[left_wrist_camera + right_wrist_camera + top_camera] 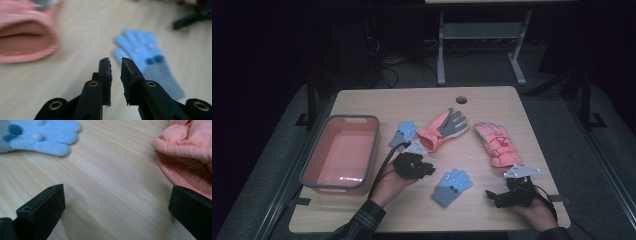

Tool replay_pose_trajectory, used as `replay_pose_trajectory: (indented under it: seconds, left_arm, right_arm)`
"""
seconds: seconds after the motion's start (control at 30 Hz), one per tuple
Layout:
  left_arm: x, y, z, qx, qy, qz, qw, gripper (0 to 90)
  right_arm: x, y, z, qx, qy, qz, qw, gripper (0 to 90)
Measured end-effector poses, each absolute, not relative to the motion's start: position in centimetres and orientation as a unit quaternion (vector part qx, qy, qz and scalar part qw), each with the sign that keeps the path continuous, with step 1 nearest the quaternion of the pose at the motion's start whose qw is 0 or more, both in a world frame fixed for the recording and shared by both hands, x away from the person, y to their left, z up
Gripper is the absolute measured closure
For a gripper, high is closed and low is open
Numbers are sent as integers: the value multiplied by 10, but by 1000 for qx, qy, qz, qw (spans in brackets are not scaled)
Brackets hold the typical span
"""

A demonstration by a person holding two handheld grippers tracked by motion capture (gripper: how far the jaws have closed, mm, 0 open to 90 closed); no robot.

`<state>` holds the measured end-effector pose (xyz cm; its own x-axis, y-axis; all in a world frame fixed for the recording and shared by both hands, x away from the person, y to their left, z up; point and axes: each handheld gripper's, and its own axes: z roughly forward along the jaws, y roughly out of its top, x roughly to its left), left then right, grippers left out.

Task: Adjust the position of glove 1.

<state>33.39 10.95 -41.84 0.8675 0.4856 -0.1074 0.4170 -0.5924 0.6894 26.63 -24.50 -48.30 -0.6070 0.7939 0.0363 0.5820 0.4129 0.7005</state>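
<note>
- Presently, left hand-held gripper (pixel 115 62): jaws slightly apart, narrow gap, nothing between them; hovering over the surface (pixel 492 100), aimed toward the near blue glove (pixel 146 62).
- Right hand-held gripper (pixel 116 202): jaws wide apart, empty, low over the surface beside the cuff of a pink glove (pixel 190 155).
- Second blue glove (pixel 403 134): beside the pink tub (pixel 341 152).

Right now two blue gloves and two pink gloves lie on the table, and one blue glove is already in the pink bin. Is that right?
Not quite. In the high view the pink bin holds nothing; both blue gloves and both pink gloves lie on the table.
</note>
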Motion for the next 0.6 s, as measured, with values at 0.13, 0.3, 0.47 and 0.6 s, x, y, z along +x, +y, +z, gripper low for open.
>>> replay_pose_trajectory:
  seconds: [0.13,0.3,0.47,0.6]
  left_arm:
    - [349,125,-411,882,286,88,365,742]
    - [366,138,-406,867,324,128,356,725]
    - [387,143,-411,851,372,158,336,690]
    - [398,137,-417,846,393,178,313,660]
  right_arm:
    - [267,-245,-483,417,826,347,153,4]
    - [267,-244,-483,418,826,347,153,4]
    - [267,-244,-483,418,826,347,153,4]
    - [267,-244,-483,418,826,347,153,4]
